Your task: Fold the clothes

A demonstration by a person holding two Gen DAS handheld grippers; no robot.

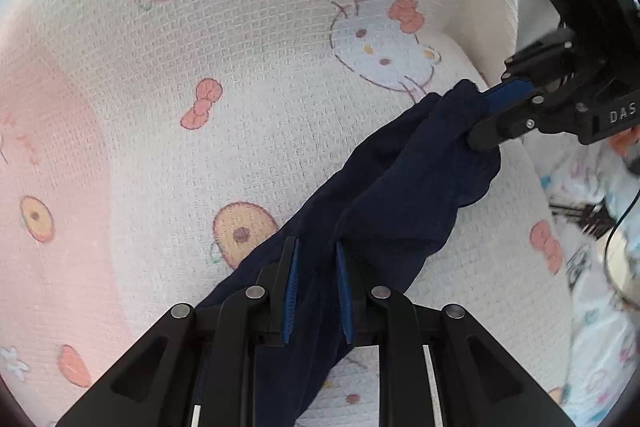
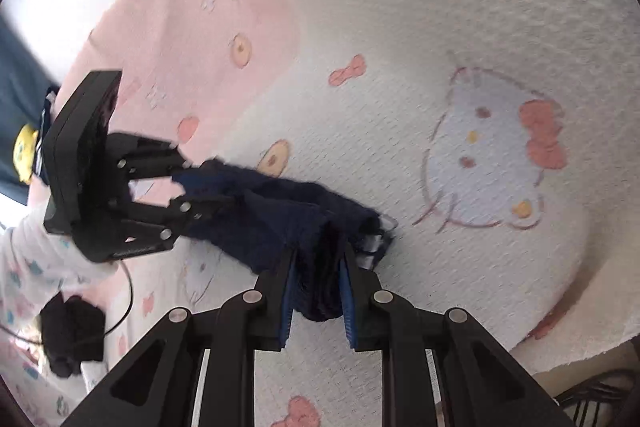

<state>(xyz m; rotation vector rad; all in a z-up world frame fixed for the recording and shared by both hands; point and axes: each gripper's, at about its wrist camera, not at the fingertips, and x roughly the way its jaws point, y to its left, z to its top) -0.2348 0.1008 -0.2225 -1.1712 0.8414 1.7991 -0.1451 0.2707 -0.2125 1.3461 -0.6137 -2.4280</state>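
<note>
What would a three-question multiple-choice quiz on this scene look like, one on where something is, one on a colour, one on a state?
1. Where is the garment?
A. Strung between the two grippers
B. Lying flat and untouched on the blanket
C. Draped over a chair

2. What colour is the garment?
A. Red
B. Dark navy
C. Yellow

3. How is the left gripper?
A. Wide open and empty
B. Closed on the cloth
C. Holding a cup

Answers:
1 A, since the right gripper pinches one end and the left gripper the other, above the cartoon-print blanket.
2 B, since it looks deep blue in both views.
3 B, since navy fabric sits bunched between its blue pads.
</note>
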